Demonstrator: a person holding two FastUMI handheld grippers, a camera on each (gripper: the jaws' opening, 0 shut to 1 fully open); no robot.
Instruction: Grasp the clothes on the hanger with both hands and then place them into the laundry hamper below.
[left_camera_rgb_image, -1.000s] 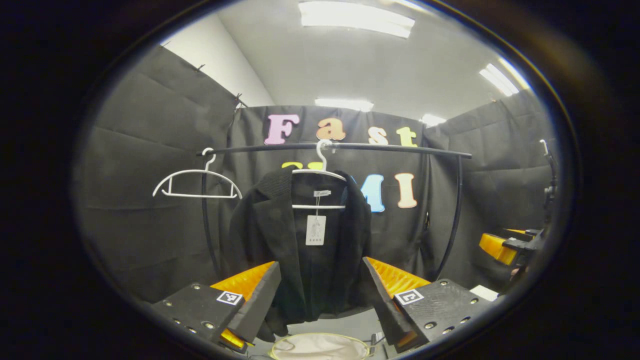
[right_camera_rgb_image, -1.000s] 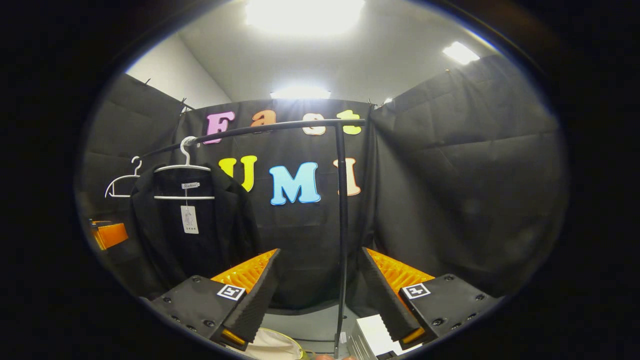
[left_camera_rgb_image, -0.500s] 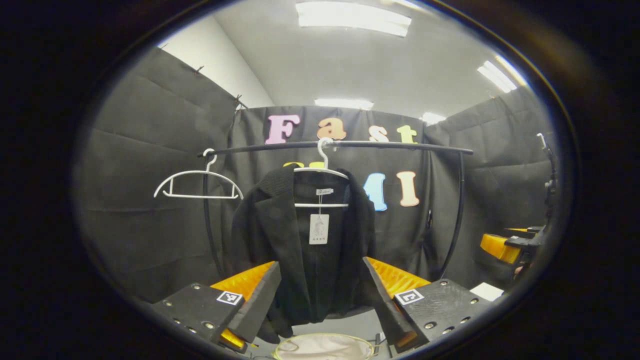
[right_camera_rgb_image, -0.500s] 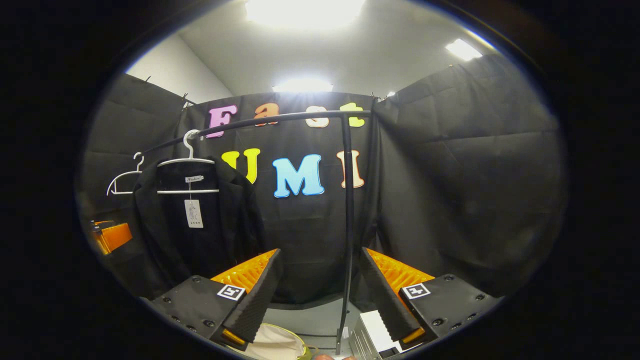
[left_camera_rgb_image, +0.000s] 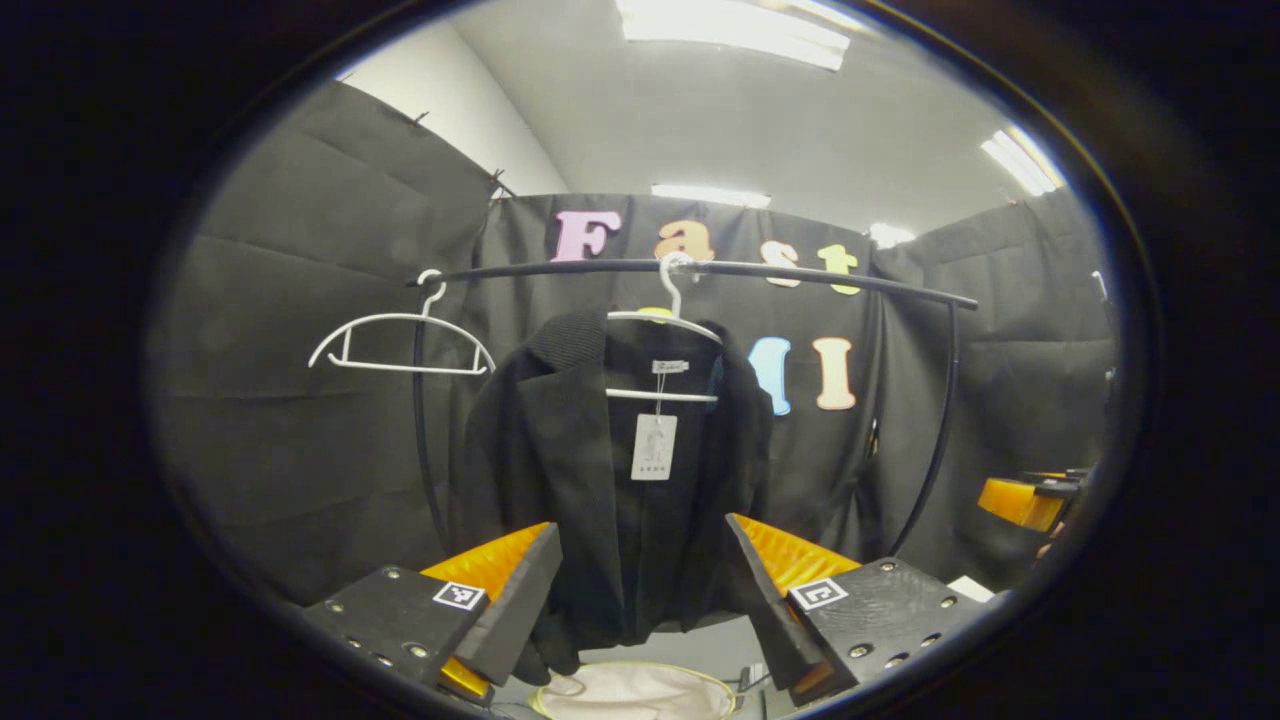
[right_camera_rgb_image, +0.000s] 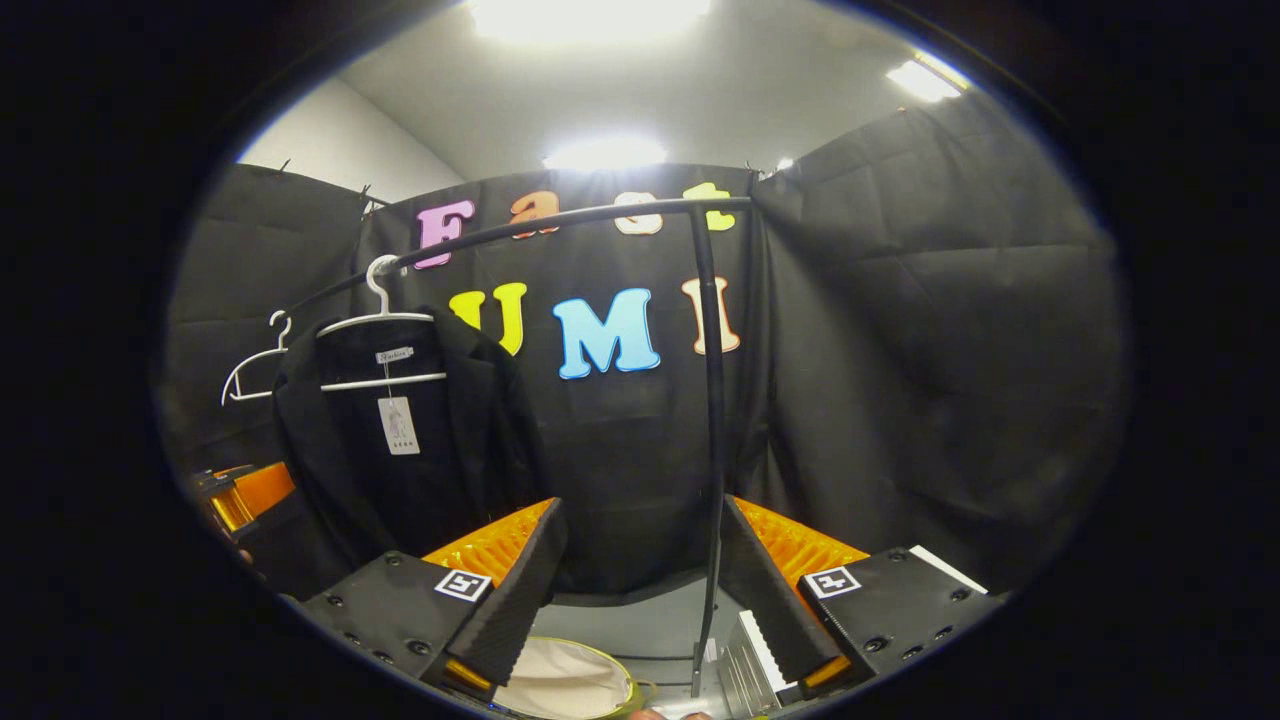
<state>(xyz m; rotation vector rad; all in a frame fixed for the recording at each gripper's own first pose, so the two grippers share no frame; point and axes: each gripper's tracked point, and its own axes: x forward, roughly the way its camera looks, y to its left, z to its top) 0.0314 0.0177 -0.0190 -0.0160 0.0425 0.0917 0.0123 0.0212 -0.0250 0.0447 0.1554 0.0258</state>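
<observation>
A black jacket (left_camera_rgb_image: 600, 480) with a white tag hangs on a white hanger (left_camera_rgb_image: 665, 325) from a black rail (left_camera_rgb_image: 700, 268). My left gripper (left_camera_rgb_image: 640, 590) is open, its fingers framing the jacket's lower part from a short way off, apart from it. In the right gripper view the jacket (right_camera_rgb_image: 400, 450) hangs at left on its hanger (right_camera_rgb_image: 375, 320). My right gripper (right_camera_rgb_image: 640, 580) is open and faces the rail's right post (right_camera_rgb_image: 712, 430). The hamper (left_camera_rgb_image: 635, 690) with a pale lining sits below the jacket. The hamper (right_camera_rgb_image: 560, 680) also lies under my right gripper.
An empty white hanger (left_camera_rgb_image: 400, 335) hangs at the rail's left end. The other gripper (left_camera_rgb_image: 1030, 500) shows at the far right of the left gripper view, and the left one (right_camera_rgb_image: 240, 495) at the left edge of the right gripper view. A white box (right_camera_rgb_image: 760, 650) lies on the floor by the post.
Both grippers have drifted slightly nearer the rail and lower; the jacket sits a bit larger in the left gripper view. Both stay open.
</observation>
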